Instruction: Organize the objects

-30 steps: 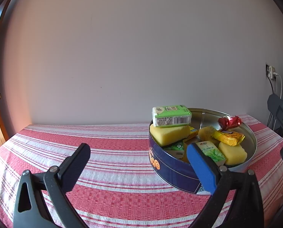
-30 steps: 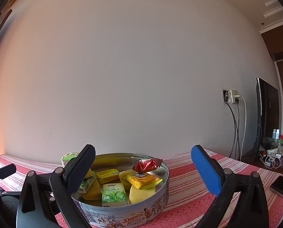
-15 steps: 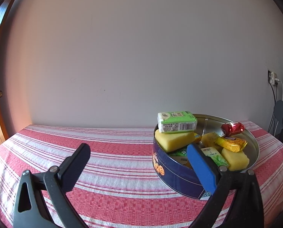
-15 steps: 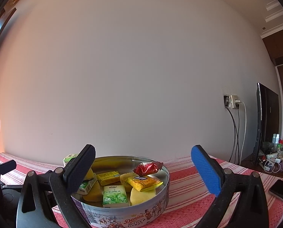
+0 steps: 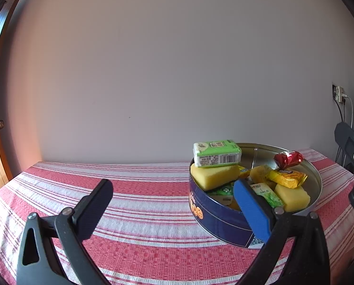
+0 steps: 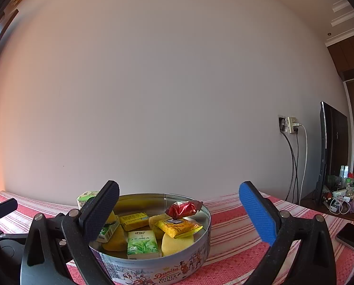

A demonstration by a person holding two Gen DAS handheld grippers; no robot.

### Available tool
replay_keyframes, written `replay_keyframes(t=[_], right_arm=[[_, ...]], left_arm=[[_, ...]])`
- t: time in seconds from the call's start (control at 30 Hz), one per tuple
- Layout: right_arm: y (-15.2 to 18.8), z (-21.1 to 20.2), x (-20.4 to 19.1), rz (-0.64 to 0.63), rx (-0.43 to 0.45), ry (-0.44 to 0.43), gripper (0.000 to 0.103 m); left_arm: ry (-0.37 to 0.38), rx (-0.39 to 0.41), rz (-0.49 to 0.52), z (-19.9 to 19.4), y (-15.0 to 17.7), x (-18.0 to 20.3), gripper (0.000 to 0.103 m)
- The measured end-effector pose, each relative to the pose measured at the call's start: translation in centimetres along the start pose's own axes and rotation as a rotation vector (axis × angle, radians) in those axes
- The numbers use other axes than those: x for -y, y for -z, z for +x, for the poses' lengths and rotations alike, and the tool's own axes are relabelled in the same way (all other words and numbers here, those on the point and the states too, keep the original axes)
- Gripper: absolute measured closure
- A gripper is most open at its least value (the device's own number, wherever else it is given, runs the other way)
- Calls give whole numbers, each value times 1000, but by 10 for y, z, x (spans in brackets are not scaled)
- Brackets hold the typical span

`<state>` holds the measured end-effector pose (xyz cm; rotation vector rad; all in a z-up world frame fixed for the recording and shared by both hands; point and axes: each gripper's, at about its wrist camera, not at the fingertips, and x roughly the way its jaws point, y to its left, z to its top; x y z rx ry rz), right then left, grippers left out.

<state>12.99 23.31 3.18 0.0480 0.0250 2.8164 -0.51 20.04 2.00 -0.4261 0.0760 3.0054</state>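
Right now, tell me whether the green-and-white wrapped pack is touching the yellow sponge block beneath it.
Touching. The left wrist view shows the green-and-white wrapped pack resting directly on the yellow sponge block, no gap between them.

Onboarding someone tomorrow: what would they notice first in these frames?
Most likely the round cookie tin on the red-striped tablecloth, piled with bright packets and yellow sponges. A green-and-white packet sits on top of a sponge at the tin's left edge, higher than the rim. Both tongs, left and right, are open and empty, in front of the tin.
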Motion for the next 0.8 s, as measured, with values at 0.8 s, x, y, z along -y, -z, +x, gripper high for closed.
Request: replay_keyframes(t=[0.8], right_arm=[[1, 0, -3, 8, -11, 18, 1]], left_arm=[[21, -22, 0, 2, 1, 2, 0]])
